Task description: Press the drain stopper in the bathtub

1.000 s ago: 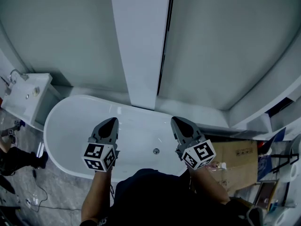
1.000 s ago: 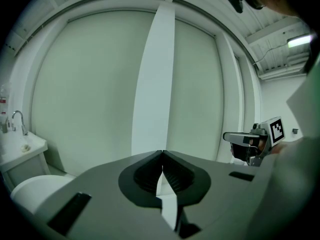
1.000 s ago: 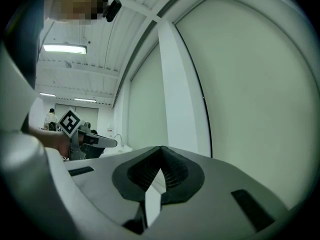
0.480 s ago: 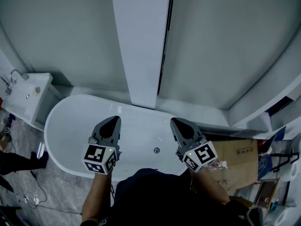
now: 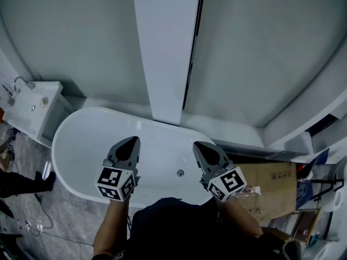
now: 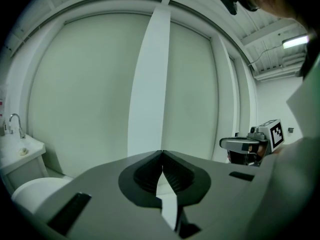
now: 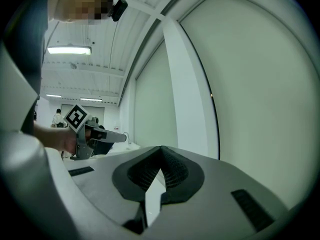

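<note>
A white oval bathtub (image 5: 81,129) lies below me in the head view. Its small round metal drain stopper (image 5: 180,173) sits on the tub floor near the front rim. My left gripper (image 5: 130,142) hangs over the tub's middle, left of the stopper, jaws shut and empty. My right gripper (image 5: 201,147) hangs just right of and above the stopper, also shut with nothing in it. Both point at the far wall. In the left gripper view the jaws (image 6: 161,154) meet at the tips; the right gripper view shows its jaws (image 7: 161,150) closed the same way.
A white pillar (image 5: 165,47) rises behind the tub against the grey wall. A white washbasin with a tap (image 5: 30,104) stands at the left. Cardboard boxes (image 5: 271,180) and clutter lie at the right. A person's leg (image 5: 21,180) is at the far left.
The right gripper has shifted slightly left and down toward the stopper. The left gripper has barely moved. The head view has tilted a little.
</note>
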Demonstrator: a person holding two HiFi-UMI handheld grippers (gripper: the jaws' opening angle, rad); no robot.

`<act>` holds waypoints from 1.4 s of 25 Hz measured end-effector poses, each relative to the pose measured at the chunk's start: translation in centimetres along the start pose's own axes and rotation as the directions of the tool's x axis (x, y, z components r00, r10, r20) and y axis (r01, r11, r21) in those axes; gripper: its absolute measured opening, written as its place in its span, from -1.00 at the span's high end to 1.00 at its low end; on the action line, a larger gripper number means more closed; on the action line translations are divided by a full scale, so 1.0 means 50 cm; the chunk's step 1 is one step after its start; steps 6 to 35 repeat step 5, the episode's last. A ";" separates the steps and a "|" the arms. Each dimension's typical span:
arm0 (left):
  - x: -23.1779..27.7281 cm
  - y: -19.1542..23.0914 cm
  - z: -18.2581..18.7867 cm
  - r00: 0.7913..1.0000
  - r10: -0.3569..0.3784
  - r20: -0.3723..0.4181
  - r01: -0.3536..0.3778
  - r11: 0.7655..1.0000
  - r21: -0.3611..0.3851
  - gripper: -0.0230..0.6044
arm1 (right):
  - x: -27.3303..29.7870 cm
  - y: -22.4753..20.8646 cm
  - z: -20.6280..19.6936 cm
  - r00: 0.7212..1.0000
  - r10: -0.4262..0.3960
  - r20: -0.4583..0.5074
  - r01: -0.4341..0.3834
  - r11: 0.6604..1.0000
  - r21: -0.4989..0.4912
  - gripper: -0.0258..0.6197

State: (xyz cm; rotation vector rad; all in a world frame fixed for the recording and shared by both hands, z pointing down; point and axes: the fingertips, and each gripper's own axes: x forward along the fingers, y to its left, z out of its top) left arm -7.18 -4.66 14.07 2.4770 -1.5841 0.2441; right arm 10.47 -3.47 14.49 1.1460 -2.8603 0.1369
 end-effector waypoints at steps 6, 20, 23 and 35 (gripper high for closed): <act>-0.010 -0.015 -0.010 1.000 -0.012 -0.010 0.012 1.000 -0.002 0.88 | -0.016 0.008 -0.022 1.000 -0.004 -0.021 0.004 1.000 0.029 0.89; -0.010 -0.015 -0.010 1.000 -0.012 -0.010 0.012 1.000 -0.002 0.88 | -0.016 0.008 -0.022 1.000 -0.004 -0.021 0.004 1.000 0.029 0.89; -0.010 -0.015 -0.010 1.000 -0.012 -0.010 0.012 1.000 -0.002 0.88 | -0.016 0.008 -0.022 1.000 -0.004 -0.021 0.004 1.000 0.029 0.89; -0.010 -0.015 -0.010 1.000 -0.012 -0.010 0.012 1.000 -0.002 0.88 | -0.016 0.008 -0.022 1.000 -0.004 -0.021 0.004 1.000 0.029 0.89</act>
